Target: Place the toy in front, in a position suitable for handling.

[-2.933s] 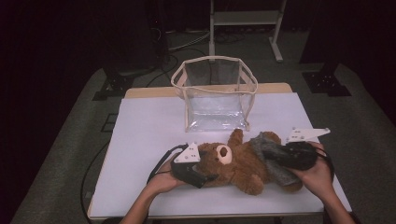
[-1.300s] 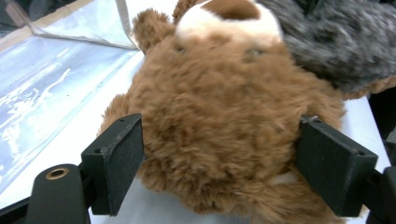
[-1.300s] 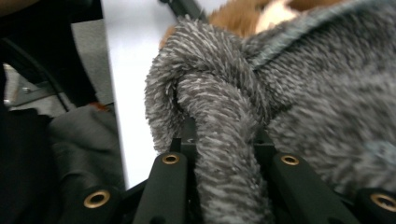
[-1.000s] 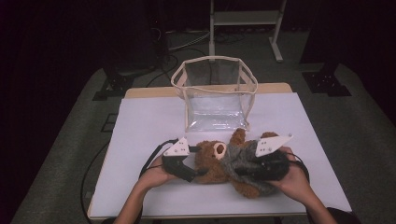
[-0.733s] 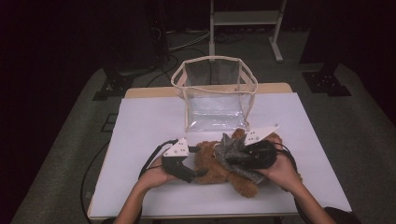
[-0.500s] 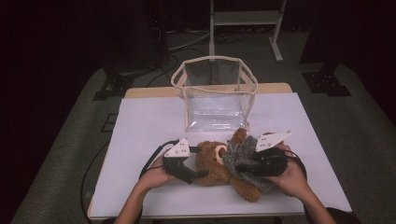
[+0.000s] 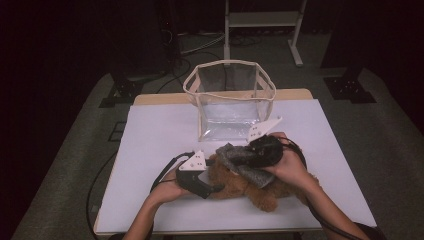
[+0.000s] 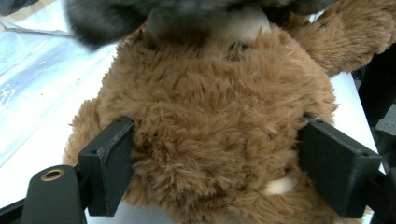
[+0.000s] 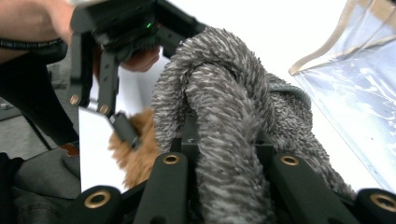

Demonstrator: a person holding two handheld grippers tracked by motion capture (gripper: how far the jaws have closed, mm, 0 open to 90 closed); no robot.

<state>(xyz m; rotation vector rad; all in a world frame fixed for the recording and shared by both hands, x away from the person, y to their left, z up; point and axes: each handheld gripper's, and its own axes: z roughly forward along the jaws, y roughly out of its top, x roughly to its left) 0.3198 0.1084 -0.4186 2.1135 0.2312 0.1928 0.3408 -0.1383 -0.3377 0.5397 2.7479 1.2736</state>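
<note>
1. Fluffy brown plush teddy bear (image 7: 250, 185) lies on the white table top (image 7: 150, 135), near the person's edge and in front of the clear plastic bag with beige trim (image 7: 230, 97), which stands open and apart from it.
2. Left gripper (image 8: 215, 163) has its two black jaws set either side of the bear's round furry body, pads pressing into the fur; the jaws have just been closing a little on it. In the high view this gripper (image 7: 212, 189) sits at the bear's left end, held in the left hand (image 7: 167, 189).
3. Right gripper (image 9: 224, 163) is clamped narrow on a grey fuzzy cloth (image 9: 224, 107), which bulges up in a fold out of its jaws.
4. From above, the right gripper (image 7: 250, 159) holds the grey cloth (image 7: 240, 162) over the bear's upper body, with the right hand (image 7: 290, 167) behind it.
</note>
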